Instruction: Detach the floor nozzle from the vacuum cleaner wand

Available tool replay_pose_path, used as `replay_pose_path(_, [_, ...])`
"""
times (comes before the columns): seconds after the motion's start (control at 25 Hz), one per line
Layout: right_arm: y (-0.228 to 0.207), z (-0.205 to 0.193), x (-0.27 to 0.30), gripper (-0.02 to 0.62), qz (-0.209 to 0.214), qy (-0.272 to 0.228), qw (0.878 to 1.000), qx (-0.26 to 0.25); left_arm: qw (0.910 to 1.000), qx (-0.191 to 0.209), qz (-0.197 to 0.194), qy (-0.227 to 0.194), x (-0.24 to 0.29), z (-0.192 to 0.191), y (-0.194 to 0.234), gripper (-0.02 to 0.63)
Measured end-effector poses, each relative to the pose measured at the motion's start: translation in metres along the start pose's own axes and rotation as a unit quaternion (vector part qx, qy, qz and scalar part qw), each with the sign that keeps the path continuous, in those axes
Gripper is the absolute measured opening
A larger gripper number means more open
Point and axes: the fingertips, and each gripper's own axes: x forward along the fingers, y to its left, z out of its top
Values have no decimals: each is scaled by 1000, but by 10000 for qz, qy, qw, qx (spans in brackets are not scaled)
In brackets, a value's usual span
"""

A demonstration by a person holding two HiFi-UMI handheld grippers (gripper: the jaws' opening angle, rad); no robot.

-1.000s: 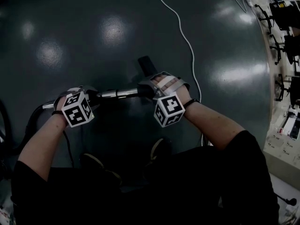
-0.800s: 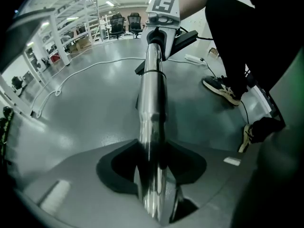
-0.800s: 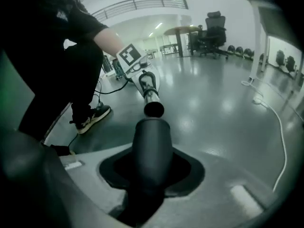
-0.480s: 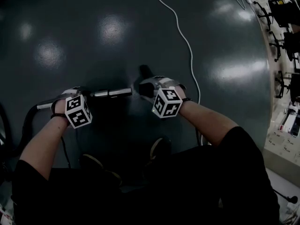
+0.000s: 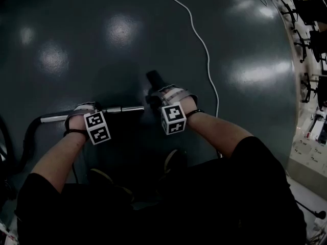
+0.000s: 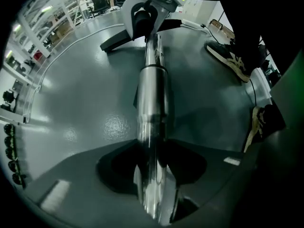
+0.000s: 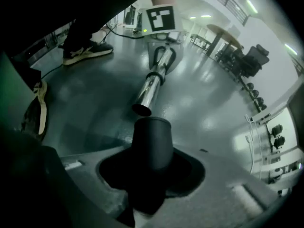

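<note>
Separation showed between the parts — the wand (image 7: 148, 91) ended just short of the floor nozzle (image 7: 152, 144), whose black neck was clamped in the right claw (image 7: 148, 194). The left claw (image 6: 153, 189) was clamped on the wand — both above the dark floor (image 5: 153, 34).

You stand on a shiny dark green floor (image 5: 76, 14). A white cable (image 5: 203, 45) snakes across it. Black chairs (image 5: 310, 14) sit far right of the cable.
</note>
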Motion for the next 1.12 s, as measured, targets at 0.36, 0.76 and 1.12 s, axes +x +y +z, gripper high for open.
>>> replay_pose_path(0.36, [15,-15,20,144,190,499,9980,-330,9997,21,-175,142,15,-6,-3,172])
replay_pose_path(0.76, [33,-5,15,269,678,253,9972,-185,9981,-420,-347,-272,-6,-1,-8,179])
replay_pose_path(1.12, [-6,47,-105,284,-98,-597,9917,1134,9360,-2938,532,-1864,-143,-6,15,206])
